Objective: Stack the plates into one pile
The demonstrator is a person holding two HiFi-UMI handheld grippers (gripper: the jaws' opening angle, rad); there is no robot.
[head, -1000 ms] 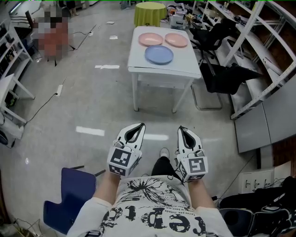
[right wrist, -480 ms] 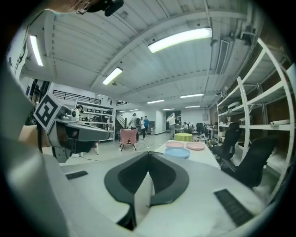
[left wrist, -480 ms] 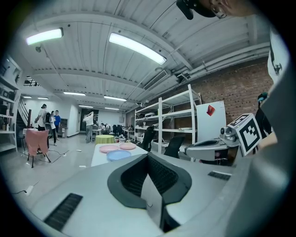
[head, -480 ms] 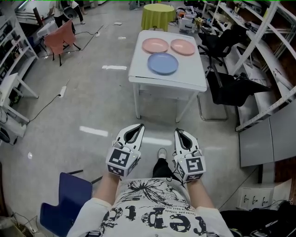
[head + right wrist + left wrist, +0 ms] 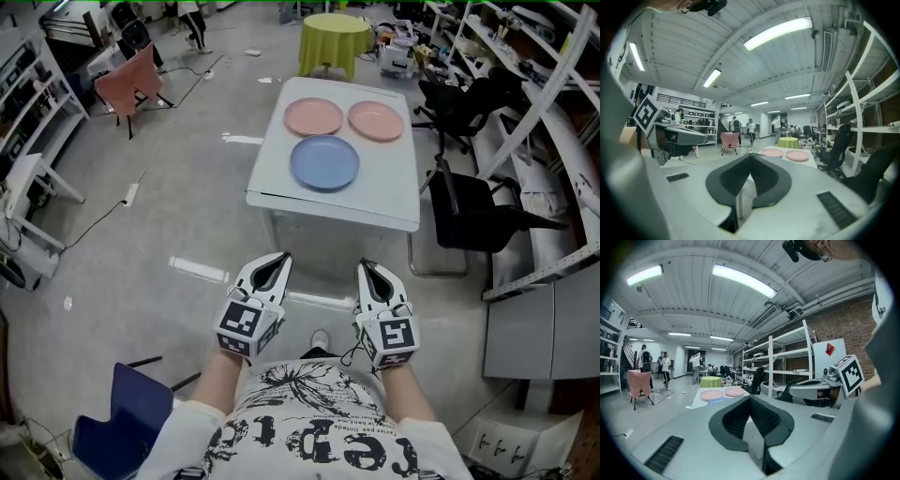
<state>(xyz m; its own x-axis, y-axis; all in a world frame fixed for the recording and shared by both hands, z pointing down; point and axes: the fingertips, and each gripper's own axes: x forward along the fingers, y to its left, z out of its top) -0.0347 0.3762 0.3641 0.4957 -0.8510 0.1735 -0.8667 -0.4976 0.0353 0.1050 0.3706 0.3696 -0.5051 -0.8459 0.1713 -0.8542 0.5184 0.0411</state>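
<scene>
On a white table (image 5: pixel 394 197) ahead lie three plates, none overlapping. Two pink plates (image 5: pixel 314 117) (image 5: pixel 376 121) sit side by side at the far end, and a blue plate (image 5: pixel 324 162) lies nearer me. My left gripper (image 5: pixel 282 257) and right gripper (image 5: pixel 365 266) hang side by side in front of my chest, short of the table's near edge, both shut with nothing between the jaws. The left gripper view shows the pink plates (image 5: pixel 711 394) (image 5: pixel 735 391) beyond its shut jaws, with a sliver of the blue plate (image 5: pixel 717 401). Both pink plates (image 5: pixel 772 152) (image 5: pixel 797 155) appear in the right gripper view.
A black office chair (image 5: pixel 483 217) stands right of the table, with shelving (image 5: pixel 553 103) behind it. A yellow-green round table (image 5: pixel 334 39) stands beyond the white table. A pink chair (image 5: pixel 129 82) is at far left, a blue chair (image 5: pixel 122 422) at my lower left. People stand at the back.
The table and plates have come closer and lower in the head view as I walked toward them. Both grippers stay shut and side by side.
</scene>
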